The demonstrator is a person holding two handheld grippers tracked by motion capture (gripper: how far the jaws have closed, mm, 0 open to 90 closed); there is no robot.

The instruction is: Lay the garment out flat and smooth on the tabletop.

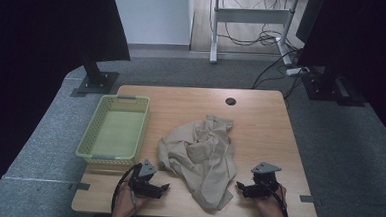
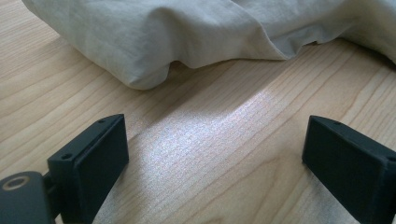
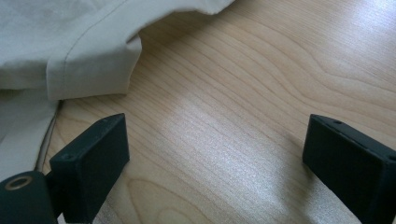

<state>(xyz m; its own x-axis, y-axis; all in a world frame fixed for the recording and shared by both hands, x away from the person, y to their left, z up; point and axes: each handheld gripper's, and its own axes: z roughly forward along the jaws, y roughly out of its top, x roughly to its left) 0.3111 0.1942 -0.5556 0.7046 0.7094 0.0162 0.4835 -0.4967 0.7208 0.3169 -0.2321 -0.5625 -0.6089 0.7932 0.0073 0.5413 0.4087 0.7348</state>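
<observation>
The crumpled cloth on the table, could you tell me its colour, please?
Plain beige cloth, no pattern; clearest in the high view.

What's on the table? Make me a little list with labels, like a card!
table: light wooden table with a round hole near its far edge
cloth: crumpled beige cloth in the middle, lying loose
basket: pale green basket at the left, nothing in it
left gripper: left gripper near the front edge, jaws wide apart, beside the cloth, holding nothing
right gripper: right gripper on the cloth's other side, jaws wide apart, holding nothing
hands: one hand behind each gripper, coming in from the near edge
</observation>
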